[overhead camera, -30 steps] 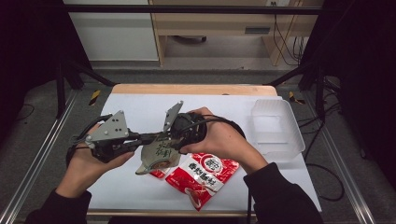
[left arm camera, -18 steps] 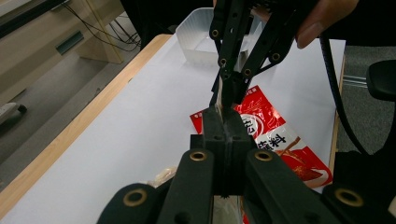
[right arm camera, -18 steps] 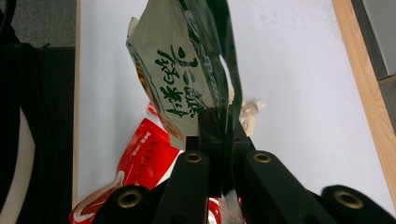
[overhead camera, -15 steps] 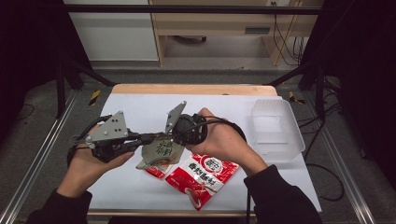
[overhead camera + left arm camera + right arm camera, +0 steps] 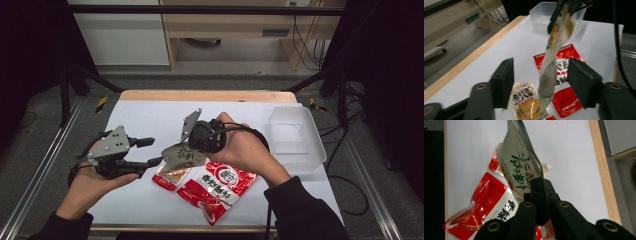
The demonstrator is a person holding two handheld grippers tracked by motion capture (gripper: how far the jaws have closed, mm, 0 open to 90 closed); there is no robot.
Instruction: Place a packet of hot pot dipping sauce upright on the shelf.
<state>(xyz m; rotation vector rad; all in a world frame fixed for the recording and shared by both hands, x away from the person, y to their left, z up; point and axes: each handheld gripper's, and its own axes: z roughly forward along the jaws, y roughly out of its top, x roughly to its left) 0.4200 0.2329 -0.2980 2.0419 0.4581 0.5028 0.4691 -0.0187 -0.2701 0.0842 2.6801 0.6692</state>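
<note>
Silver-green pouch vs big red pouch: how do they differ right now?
The silver-green pouch hangs lifted off the table, pinched in the right gripper; the big red pouch lies flat on the white table, untouched. The silver-green pouch shows green lettering on silver; the red pouch has a white label. Both are flat sealed packets.

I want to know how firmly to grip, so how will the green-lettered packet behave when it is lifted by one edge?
The packet, pinched at one edge by the right tool, hangs thin and bent in the left gripper view, so it is probably floppy and light. Its glossy film may be slippery. Hanging freely between the open left tool, it would likely swing if pushed.
</note>
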